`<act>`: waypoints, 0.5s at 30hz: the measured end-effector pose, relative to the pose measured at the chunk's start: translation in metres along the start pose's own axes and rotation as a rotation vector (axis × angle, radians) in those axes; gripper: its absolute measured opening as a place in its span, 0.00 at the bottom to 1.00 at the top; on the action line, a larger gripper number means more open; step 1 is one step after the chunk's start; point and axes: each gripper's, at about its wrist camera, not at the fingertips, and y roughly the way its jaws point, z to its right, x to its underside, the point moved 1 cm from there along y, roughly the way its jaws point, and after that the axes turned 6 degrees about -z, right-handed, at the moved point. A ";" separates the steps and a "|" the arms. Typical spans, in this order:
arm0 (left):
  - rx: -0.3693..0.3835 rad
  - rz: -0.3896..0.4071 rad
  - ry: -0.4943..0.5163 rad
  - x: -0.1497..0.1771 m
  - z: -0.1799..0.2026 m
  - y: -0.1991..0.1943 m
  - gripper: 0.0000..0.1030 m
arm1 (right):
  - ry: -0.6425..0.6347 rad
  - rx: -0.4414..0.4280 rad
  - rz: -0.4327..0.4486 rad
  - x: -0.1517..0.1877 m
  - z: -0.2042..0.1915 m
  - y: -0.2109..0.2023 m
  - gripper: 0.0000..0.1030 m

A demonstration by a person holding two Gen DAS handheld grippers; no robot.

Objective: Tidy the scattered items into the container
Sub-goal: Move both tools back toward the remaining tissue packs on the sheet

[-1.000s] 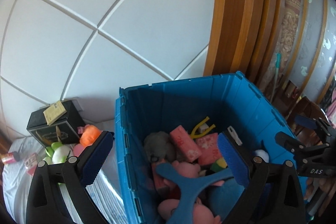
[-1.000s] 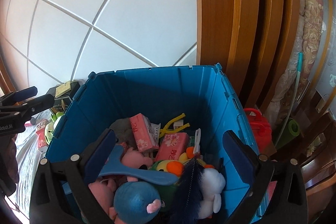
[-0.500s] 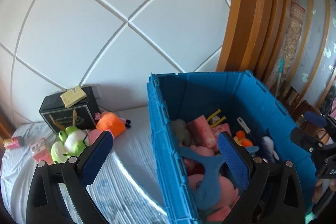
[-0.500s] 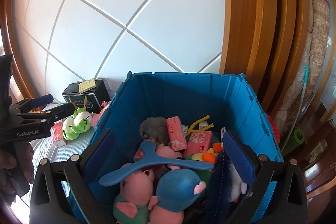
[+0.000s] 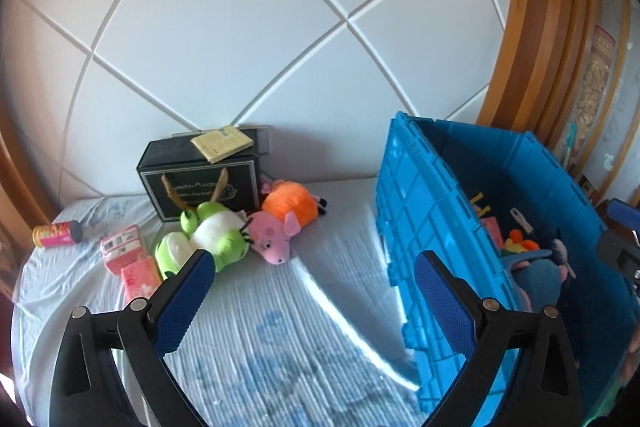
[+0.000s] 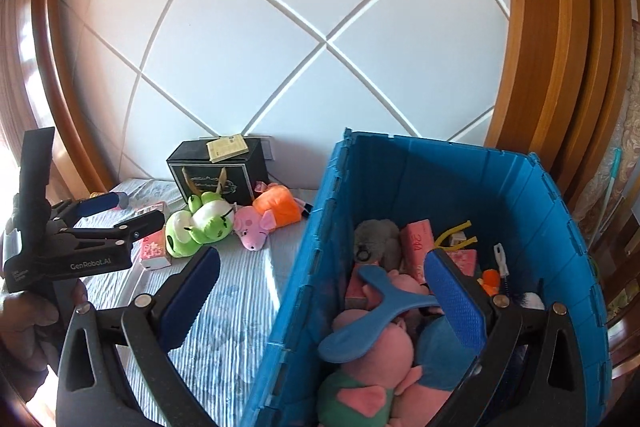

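The blue crate [image 5: 432, 211] [image 6: 452, 179] stands on the bed at the right, holding several plush toys, pink packets and a blue boomerang-shaped toy [image 6: 376, 311]. On the bed to its left lie a green frog plush [image 5: 204, 235] [image 6: 200, 227], a pink pig plush with orange body [image 5: 284, 223] [image 6: 268, 217], pink packets [image 5: 130, 259] and a small can [image 5: 56, 233]. My left gripper [image 5: 312, 291] is open and empty over the sheet beside the crate; it also shows in the right wrist view [image 6: 116, 213]. My right gripper [image 6: 324, 287] is open and empty, straddling the crate's left wall.
A black gift box [image 5: 200, 179] with a yellow card on top stands against the white padded headboard [image 5: 240, 47]. Wooden frame posts [image 5: 544, 27] rise at the right. The striped sheet [image 5: 260, 339] lies between my grippers and the toys.
Both grippers have swung left, away from over the crate. The bed and the scattered toys have come into full view. Both stay open and empty.
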 end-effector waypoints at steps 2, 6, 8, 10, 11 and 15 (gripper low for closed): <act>-0.011 -0.005 -0.016 0.010 -0.026 -0.001 0.98 | -0.021 -0.011 -0.008 -0.001 -0.025 0.005 1.00; -0.041 -0.024 -0.041 0.030 -0.079 -0.003 0.98 | -0.059 -0.033 -0.027 -0.001 -0.074 0.015 1.00; -0.058 -0.030 -0.060 0.040 -0.106 -0.005 0.98 | -0.073 -0.043 -0.036 -0.001 -0.097 0.022 1.00; -0.071 -0.036 -0.077 0.050 -0.132 -0.007 0.98 | -0.092 -0.046 -0.048 0.000 -0.119 0.030 1.00; -0.077 -0.036 -0.085 0.054 -0.146 -0.008 0.98 | -0.098 -0.049 -0.056 0.001 -0.130 0.034 1.00; -0.111 -0.043 -0.107 0.075 -0.197 -0.011 0.98 | -0.122 -0.068 -0.082 0.005 -0.174 0.053 1.00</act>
